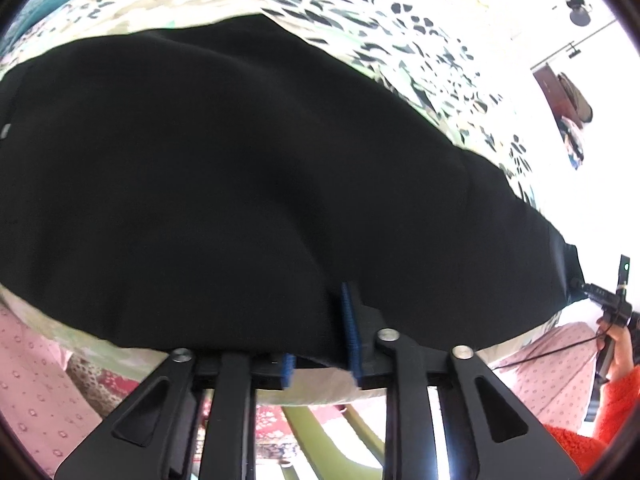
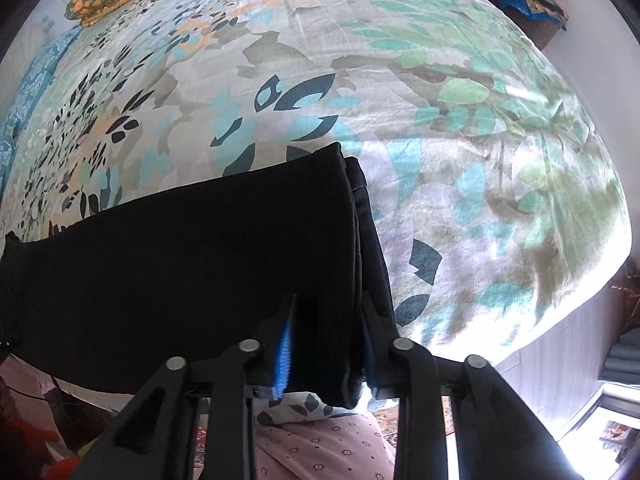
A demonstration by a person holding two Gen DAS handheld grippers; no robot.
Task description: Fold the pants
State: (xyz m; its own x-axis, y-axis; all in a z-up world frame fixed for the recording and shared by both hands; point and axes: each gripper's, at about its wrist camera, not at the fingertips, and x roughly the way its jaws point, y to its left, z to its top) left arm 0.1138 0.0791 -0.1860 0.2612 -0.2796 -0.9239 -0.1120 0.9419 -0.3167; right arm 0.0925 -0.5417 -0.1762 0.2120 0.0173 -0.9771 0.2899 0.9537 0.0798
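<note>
I see the black pants (image 1: 240, 168) spread across the floral bedsheet (image 2: 460, 128), near edge hanging over the bed's side. My left gripper (image 1: 320, 344) has its blue pads (image 1: 351, 332) standing apart, with the pants' edge lying over them; I cannot tell whether they grip it. My right gripper (image 2: 326, 344) is clamped on the stacked leg ends.
</note>
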